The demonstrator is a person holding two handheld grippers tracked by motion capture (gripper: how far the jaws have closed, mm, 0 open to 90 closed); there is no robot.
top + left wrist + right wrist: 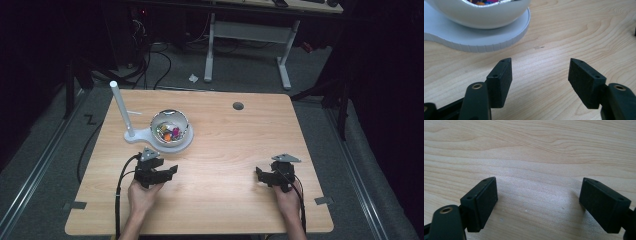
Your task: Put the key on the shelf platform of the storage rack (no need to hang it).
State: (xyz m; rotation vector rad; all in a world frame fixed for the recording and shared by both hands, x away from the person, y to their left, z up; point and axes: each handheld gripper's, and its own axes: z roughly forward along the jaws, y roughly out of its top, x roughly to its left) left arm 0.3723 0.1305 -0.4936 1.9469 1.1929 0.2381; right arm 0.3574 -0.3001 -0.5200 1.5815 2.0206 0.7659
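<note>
Down on the wooden surface, both grippers rest near the person's edge, well apart from each other. The left gripper sits just in front of a white stand that carries a round white bowl; from one end of the stand a white rod rises, leaning slightly. The bowl sits on the stand's wide disc and holds small colourful pieces, too small to name. In the left gripper view, the left gripper's fingers stand apart with bare wood between them, and the bowl and the disc's ribbed edge lie close ahead, not touching the gripper. The right gripper lies on the right side of the surface, far from the bowl. In the right gripper view its fingers are spread wide, with bare wood grain between them.
</note>
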